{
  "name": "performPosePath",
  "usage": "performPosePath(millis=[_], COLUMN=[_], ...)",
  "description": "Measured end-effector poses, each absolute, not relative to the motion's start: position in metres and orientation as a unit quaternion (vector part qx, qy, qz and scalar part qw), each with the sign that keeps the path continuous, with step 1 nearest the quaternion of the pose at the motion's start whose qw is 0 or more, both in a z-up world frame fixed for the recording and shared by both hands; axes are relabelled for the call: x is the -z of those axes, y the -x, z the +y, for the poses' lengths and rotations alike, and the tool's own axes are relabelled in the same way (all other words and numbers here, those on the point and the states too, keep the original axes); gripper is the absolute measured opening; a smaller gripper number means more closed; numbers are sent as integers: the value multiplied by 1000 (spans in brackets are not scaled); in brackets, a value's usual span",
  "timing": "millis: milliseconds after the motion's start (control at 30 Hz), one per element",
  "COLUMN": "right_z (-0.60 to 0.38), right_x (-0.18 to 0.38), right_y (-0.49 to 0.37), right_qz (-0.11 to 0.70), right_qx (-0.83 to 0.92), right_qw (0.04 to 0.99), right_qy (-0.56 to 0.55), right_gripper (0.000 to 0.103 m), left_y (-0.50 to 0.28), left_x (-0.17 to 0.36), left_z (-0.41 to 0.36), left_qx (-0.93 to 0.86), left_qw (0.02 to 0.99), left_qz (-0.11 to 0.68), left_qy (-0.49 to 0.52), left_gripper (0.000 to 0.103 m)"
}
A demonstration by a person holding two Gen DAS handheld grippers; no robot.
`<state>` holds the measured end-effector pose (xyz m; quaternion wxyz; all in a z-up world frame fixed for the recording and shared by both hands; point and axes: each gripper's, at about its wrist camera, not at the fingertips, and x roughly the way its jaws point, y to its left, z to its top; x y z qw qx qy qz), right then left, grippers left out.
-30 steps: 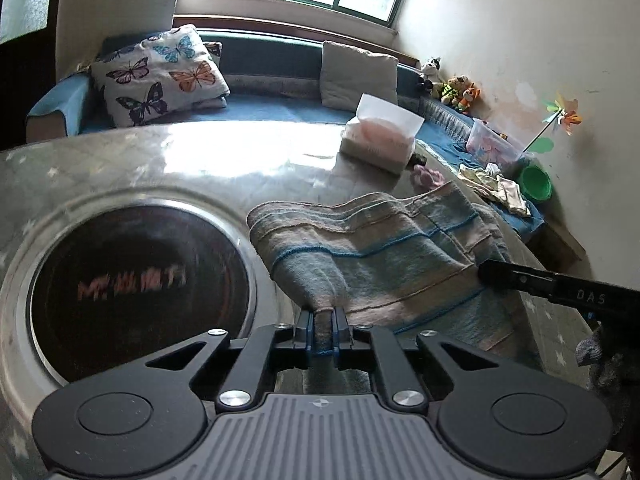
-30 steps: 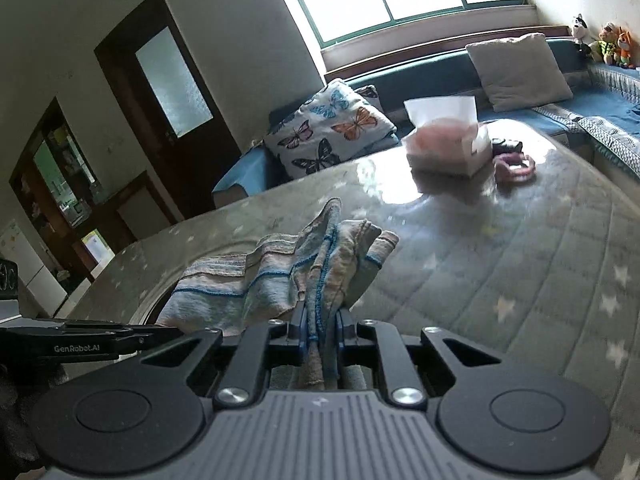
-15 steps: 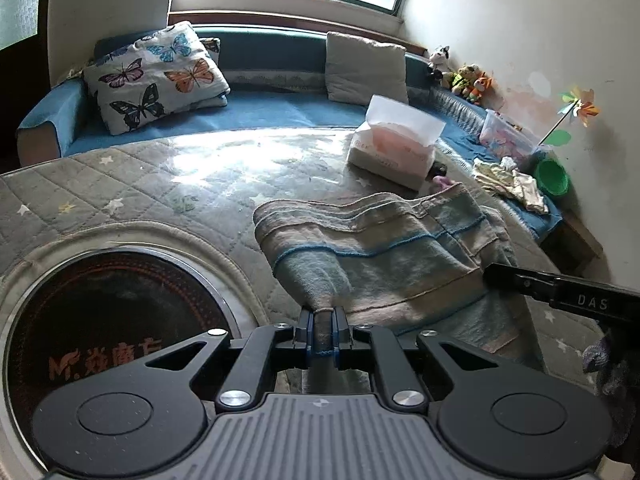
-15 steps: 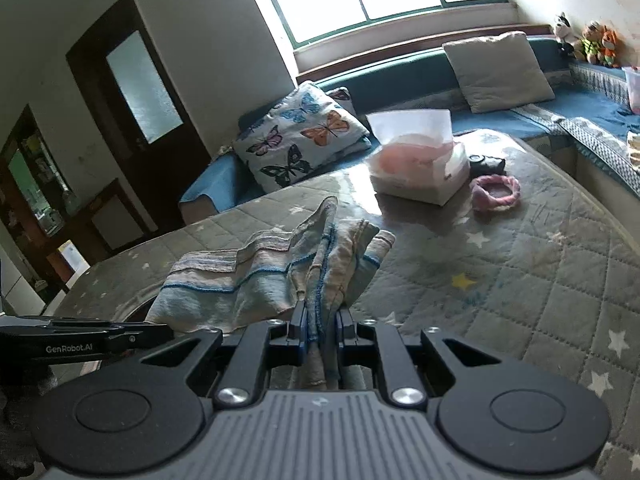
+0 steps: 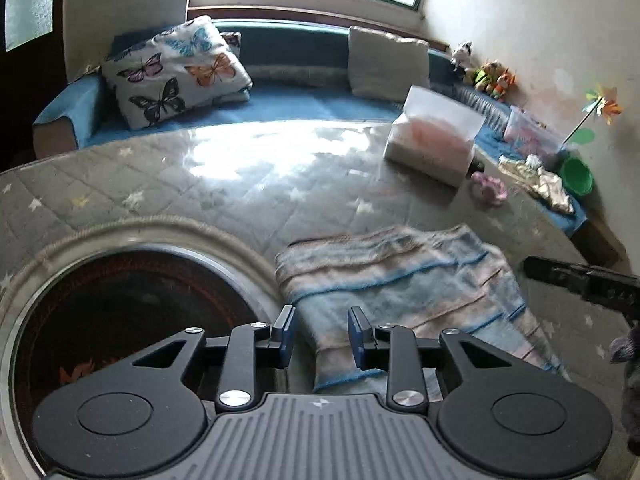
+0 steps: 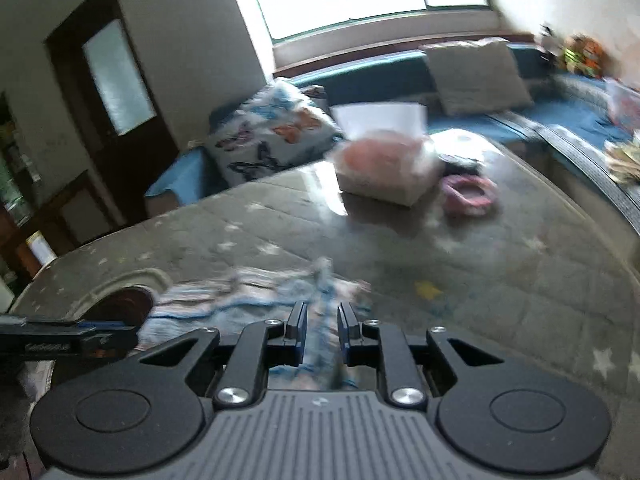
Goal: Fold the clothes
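A striped blue and beige cloth [image 5: 404, 292] lies folded on the quilted grey table cover [image 5: 224, 184], just right of a round dark inset [image 5: 120, 320]. My left gripper [image 5: 322, 332] is open, its pads apart over the cloth's near edge. My right gripper [image 6: 322, 326] is open too, with the cloth [image 6: 256, 300] lying between and beyond its pads. The right gripper's finger shows at the right edge of the left wrist view [image 5: 580, 280]. The left gripper's finger shows at the left of the right wrist view [image 6: 68, 334]. The right wrist view is blurred.
A tissue box [image 5: 434, 144] and a pink ring [image 5: 488, 192] sit at the far right of the table. A blue bench with a butterfly pillow [image 5: 176, 76] and a beige cushion [image 5: 386, 64] runs behind. A green bowl [image 5: 576, 176] and toys stand by the right wall.
Both grippers opened and let go of the cloth, which dropped flat onto the table. Both grippers have drawn back and risen a little.
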<state>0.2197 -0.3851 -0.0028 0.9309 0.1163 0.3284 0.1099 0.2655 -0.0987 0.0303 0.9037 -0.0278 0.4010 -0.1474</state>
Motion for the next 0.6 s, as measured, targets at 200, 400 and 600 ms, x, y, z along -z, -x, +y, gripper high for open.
performPosePath(millis=[200,400,600], right_z=[-358,-365,-364], right_x=[11,35,29], right_y=[-245,-265,-265], right_qz=[342,364,356], right_qx=[-141,-125,-130], right_qw=[924,916,919], right_qy=[-101,-112,-108], right_gripper=[17,15,14], left_y=[-277,-297,-302], left_x=[-23,-4,-14], left_z=[-104,-98,-103], left_qx=[156,138,146], left_qw=[901,894,898], left_qz=[405,426,413], left_qy=[22,22,30], left_gripper=[30,30,28])
